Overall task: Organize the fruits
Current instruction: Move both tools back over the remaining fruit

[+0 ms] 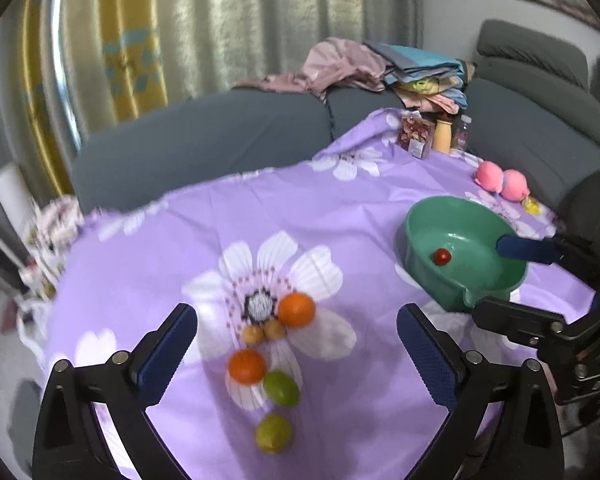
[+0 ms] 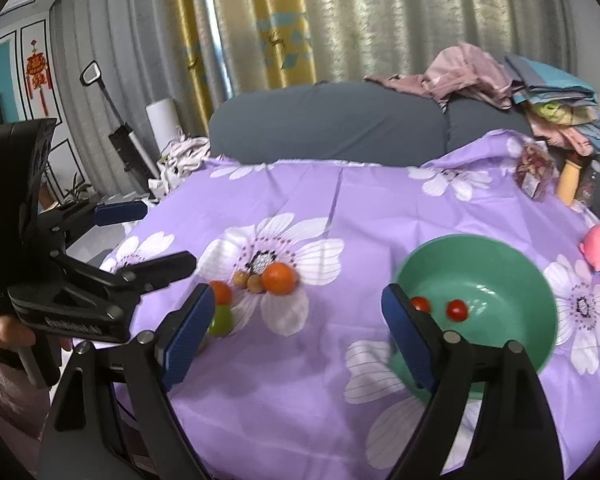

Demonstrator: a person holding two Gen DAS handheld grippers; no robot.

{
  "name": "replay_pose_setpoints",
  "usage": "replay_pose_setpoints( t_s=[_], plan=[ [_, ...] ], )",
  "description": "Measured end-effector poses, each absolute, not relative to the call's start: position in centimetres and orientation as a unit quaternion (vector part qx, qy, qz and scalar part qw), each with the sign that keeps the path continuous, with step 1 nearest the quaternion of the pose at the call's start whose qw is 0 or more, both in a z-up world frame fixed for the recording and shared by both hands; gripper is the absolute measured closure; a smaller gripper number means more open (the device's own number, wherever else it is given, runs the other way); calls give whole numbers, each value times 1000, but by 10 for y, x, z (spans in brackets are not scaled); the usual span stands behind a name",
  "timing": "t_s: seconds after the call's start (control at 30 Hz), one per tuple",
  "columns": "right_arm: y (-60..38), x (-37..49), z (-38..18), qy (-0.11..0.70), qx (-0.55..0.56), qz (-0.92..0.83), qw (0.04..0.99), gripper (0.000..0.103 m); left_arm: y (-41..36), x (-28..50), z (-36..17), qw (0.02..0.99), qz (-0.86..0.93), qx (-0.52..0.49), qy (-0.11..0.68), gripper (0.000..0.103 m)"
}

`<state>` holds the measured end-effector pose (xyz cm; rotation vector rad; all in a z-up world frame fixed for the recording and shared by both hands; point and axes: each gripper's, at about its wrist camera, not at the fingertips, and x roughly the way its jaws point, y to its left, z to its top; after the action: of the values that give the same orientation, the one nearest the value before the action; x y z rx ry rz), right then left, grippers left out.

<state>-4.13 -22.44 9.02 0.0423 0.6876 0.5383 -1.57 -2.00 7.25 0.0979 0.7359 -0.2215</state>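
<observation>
the fruits point(image 1: 276, 360) are seen on the counter point(image 1: 180, 240) straight ahead between the left gripper point(image 1: 296, 352) jaws, held apart and empty; the right gripper point(image 2: 296, 332), also apart, is nearer the green bowl point(image 2: 540, 288).

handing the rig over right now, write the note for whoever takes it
Left hand-held gripper: open, empty, above the loose fruit.
Right hand-held gripper: open, empty, beside the green bowl.
Done: two cherry tomatoes lie in the bowl.
Left on the purple floral cloth: two oranges, two green fruits, two small brown fruits.
Next, probably: move those into the bowl.
</observation>
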Motion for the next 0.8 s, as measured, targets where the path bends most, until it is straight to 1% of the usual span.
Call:
replay_pose_setpoints(
  t_s=[0.17, 0.37, 0.7, 0.8],
  plan=[
    [-206, -38, 77, 357, 13, 277, 892, 17, 33, -13, 60, 916, -87, -29, 390, 3],
    [-193, -33, 62, 381, 13, 286, 879, 17, 84, -19, 43, 907, -58, -90, 408, 3],
    [-167, -22, 33, 429, 8, 307, 850, 17, 94, -14, 12, 886, -75, -108, 445, 3],
    [-157, -17, 24, 442, 8, 316, 839, 23, 90, -8, 9, 884, -89, -103, 447, 3]
  ],
)
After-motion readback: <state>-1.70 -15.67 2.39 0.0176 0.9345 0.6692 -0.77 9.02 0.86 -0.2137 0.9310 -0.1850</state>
